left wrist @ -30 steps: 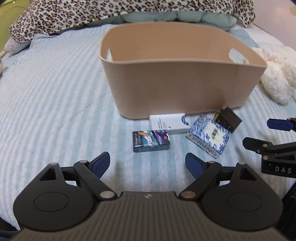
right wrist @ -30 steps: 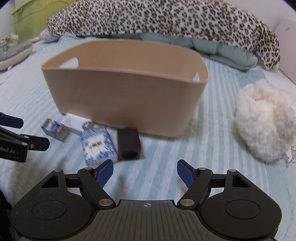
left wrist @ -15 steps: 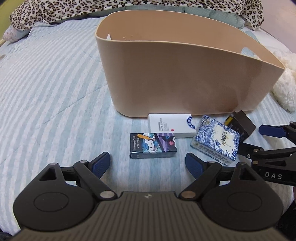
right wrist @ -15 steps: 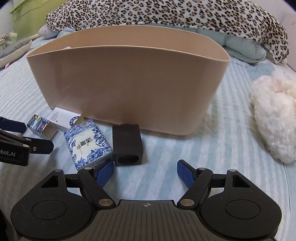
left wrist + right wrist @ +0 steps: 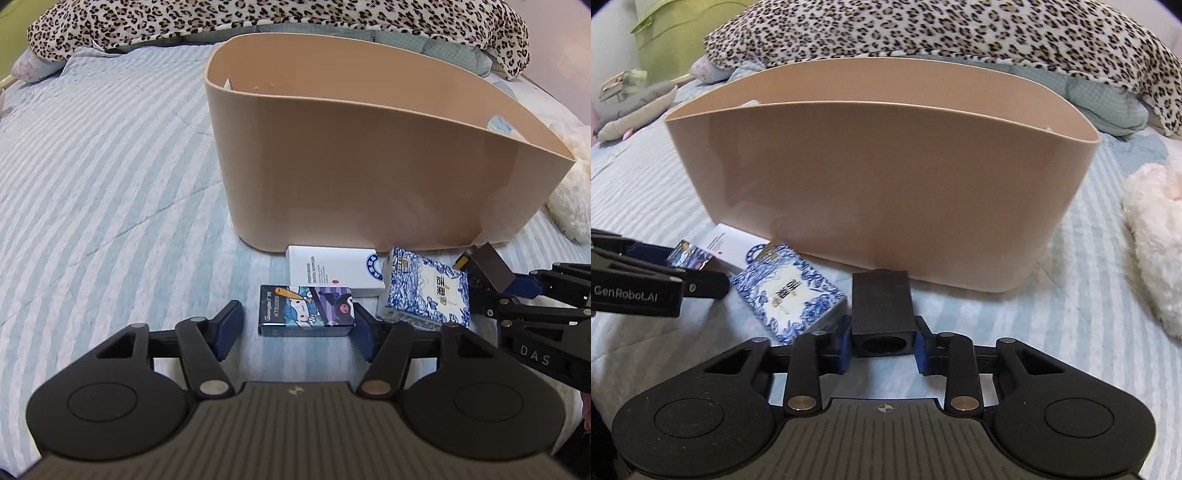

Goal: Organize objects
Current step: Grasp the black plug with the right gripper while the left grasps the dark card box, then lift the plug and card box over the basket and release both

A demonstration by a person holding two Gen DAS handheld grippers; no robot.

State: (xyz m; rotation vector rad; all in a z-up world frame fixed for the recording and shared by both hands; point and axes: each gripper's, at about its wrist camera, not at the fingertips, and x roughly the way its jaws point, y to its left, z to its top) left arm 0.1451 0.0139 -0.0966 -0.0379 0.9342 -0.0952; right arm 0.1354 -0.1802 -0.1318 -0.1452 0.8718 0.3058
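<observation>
A tan oval bin stands on the striped bed, also in the right wrist view. In front of it lie a cartoon card box, a white box, a blue-and-white floral box and a black block. My left gripper is open, its fingers on either side of the cartoon box, which rests on the bed. My right gripper has closed onto the sides of the black block, which still lies on the bed.
A white fluffy plush lies to the right of the bin. A leopard-print blanket and pillows lie behind it. A green container and a grey toy are at far left.
Both grippers moved forward and down toward the boxes. The left fingers narrowed around the cartoon box. The right fingers closed from wide open onto the black block.
</observation>
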